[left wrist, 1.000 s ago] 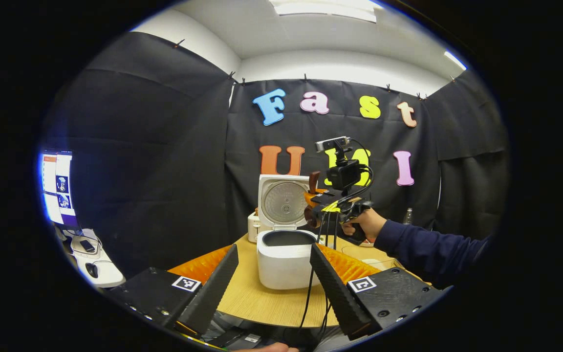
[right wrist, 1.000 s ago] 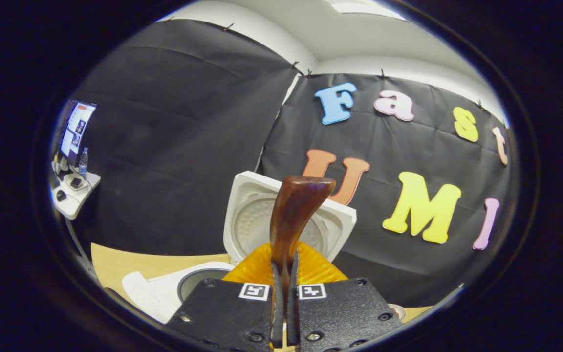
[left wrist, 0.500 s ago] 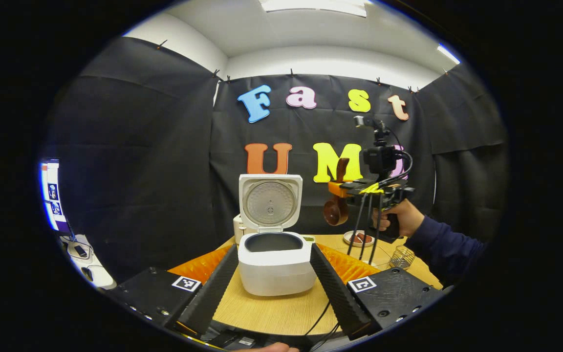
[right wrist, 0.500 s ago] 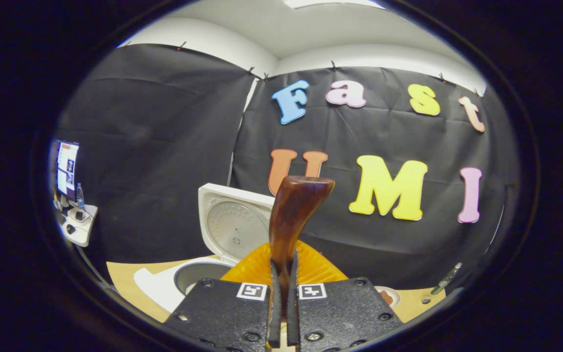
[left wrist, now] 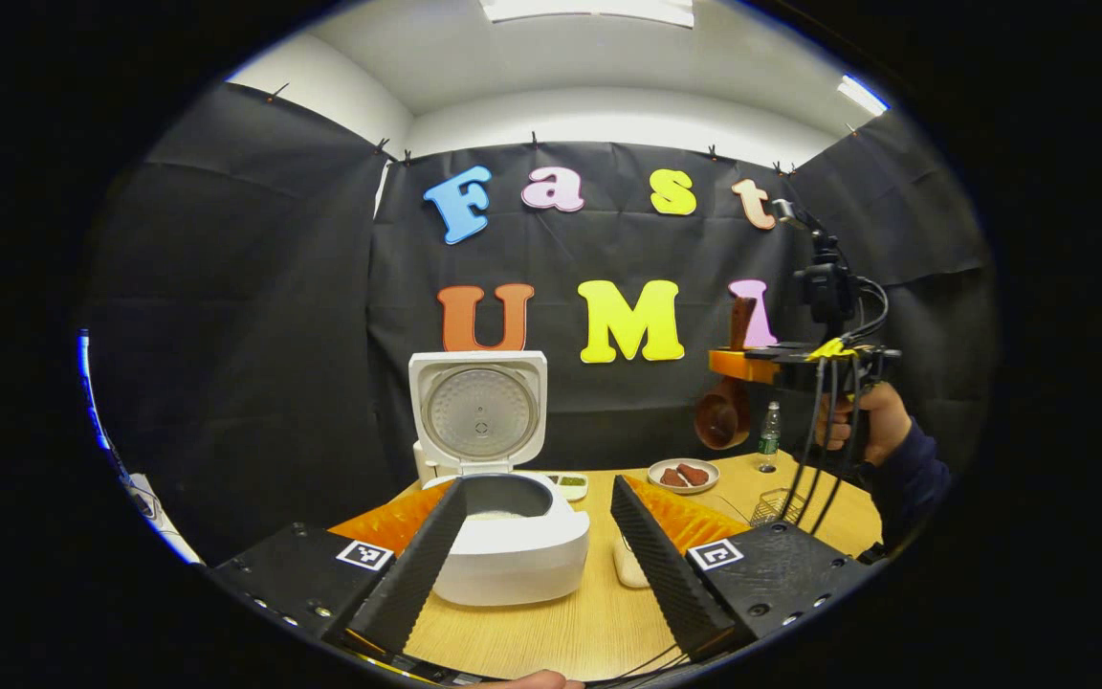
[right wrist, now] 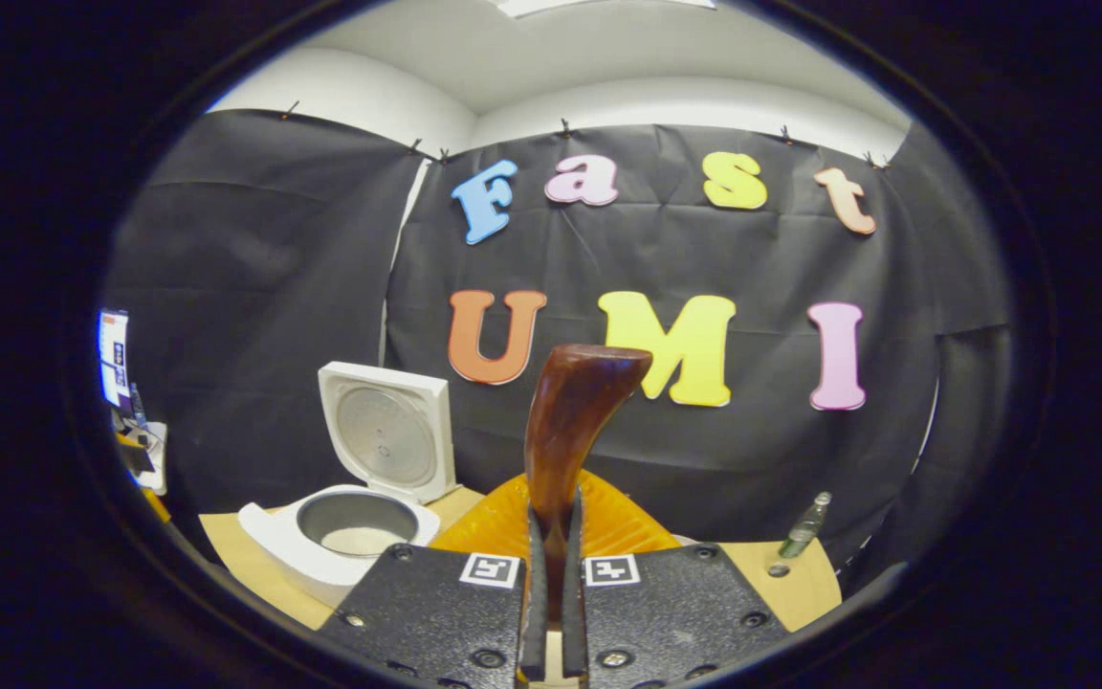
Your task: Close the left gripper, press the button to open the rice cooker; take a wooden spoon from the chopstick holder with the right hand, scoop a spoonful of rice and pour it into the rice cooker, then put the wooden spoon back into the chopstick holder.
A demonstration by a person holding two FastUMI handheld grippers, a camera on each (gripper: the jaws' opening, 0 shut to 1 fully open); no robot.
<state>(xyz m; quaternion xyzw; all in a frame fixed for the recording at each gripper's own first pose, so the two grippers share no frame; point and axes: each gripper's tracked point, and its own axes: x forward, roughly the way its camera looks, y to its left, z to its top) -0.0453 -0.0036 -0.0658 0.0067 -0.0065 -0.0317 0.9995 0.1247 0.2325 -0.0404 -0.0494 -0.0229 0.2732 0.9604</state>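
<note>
Right gripper (right wrist: 551, 612): jaws pinching wooden spoon (right wrist: 570, 421).
Left gripper (left wrist: 537, 555): jaws spread, empty.
Risk: spoon twisting in pinch, missing chopstick holder (left wrist: 777, 505) near counter's right edge.

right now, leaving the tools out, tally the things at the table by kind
cooker: 1
spoon: 1
dishes: 2
bottle: 1
wire basket: 1
white lump by the cooker, unclear what: 1
total: 7
</note>
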